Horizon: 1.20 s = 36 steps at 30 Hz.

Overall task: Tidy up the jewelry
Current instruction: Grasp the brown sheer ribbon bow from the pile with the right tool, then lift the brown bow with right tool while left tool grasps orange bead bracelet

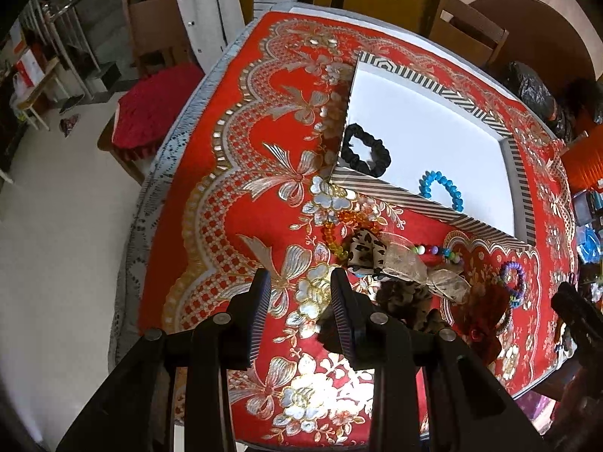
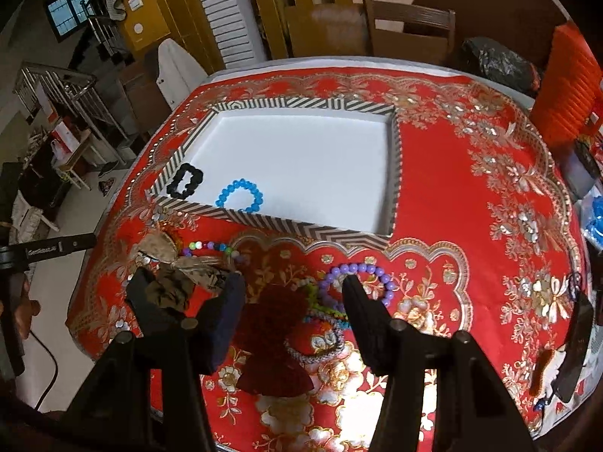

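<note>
A striped-rim box [image 1: 380,187] [image 2: 301,226] with a white floor holds a black scrunchie [image 1: 366,150] [image 2: 184,180] and a blue bead bracelet [image 1: 441,188] [image 2: 240,195]. On the red cloth in front of it lies a pile: an orange bead bracelet [image 1: 339,233], a leopard scrunchie [image 1: 367,250], a gauzy bow [image 1: 426,267] [image 2: 188,263], a multicolour bead string [image 1: 439,252] [image 2: 211,246], a purple bead bracelet [image 2: 361,275] [image 1: 514,277] and a dark red scrunchie [image 2: 275,309] [image 1: 486,316]. My left gripper [image 1: 299,286] is open and empty, left of the pile. My right gripper [image 2: 292,286] is open above the red scrunchie.
The table has a red and gold floral cloth [image 1: 241,173] [image 2: 471,188]. Its left edge drops to the floor. Wooden chairs [image 2: 410,34] stand behind it. An orange object [image 2: 569,86] and a black bag [image 2: 497,64] sit at the far right.
</note>
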### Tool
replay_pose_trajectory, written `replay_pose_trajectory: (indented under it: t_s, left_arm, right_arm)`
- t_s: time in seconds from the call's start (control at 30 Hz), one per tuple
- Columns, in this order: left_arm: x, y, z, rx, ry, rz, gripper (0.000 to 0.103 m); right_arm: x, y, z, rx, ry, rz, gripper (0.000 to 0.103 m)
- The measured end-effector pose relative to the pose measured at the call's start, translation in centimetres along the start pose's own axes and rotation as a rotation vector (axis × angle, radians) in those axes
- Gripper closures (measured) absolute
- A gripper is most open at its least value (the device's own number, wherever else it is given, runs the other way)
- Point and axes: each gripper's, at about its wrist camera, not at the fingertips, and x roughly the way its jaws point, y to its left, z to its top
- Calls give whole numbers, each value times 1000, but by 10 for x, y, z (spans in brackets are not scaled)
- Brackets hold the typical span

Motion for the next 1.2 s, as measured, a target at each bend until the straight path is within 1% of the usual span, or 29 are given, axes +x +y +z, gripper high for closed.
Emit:
replay_pose_trajectory:
  t_s: [0.17, 0.23, 0.4, 0.5, 0.6, 0.7, 0.77, 0.8, 0.83, 0.87, 0.9, 1.0, 1.2]
  left_arm:
    - [6, 0, 5, -9, 17, -8, 95]
    - [8, 1, 7, -13, 24, -8, 95]
    - [11, 7, 10, -20, 32, -6, 95]
    - [15, 13, 10, -30, 44, -4, 95]
    - [20, 19, 10, -44, 56, -8, 95]
    - [22, 23, 12, -55, 56, -16, 95]
    - [24, 24, 14, -55, 62, -23, 95]
    - [25, 24, 15, -55, 64, -29, 95]
    - [26, 23, 16, -54, 64, -34, 95]
    - [26, 23, 17, -53, 65, -37, 95]
    - [28, 21, 19, -50, 67, -42, 95]
    - [33, 15, 24, -37, 76, -59, 95]
    - [49, -3, 35, 13, 98, -60, 95]
  right_arm:
    - [16, 25, 0, -56, 50, 103, 46]
    - [26, 43, 0, -109, 56, 133, 46]
    - [54, 85, 5, -265, 79, 153, 47]
    - [71, 102, 12, -352, 84, 136, 47]
    - [91, 113, 18, -411, 122, 143, 47]
    - [112, 122, 17, -460, 184, 153, 48]
    - [124, 125, 12, -470, 224, 165, 62]
    - [127, 126, 9, -472, 232, 160, 78]
    - [128, 126, 7, -469, 227, 149, 85]
    - [127, 125, 7, -450, 214, 150, 87]
    - [124, 123, 8, -432, 211, 160, 95]
    - [105, 111, 14, -363, 166, 181, 96]
    - [67, 76, 27, -223, 79, 194, 96]
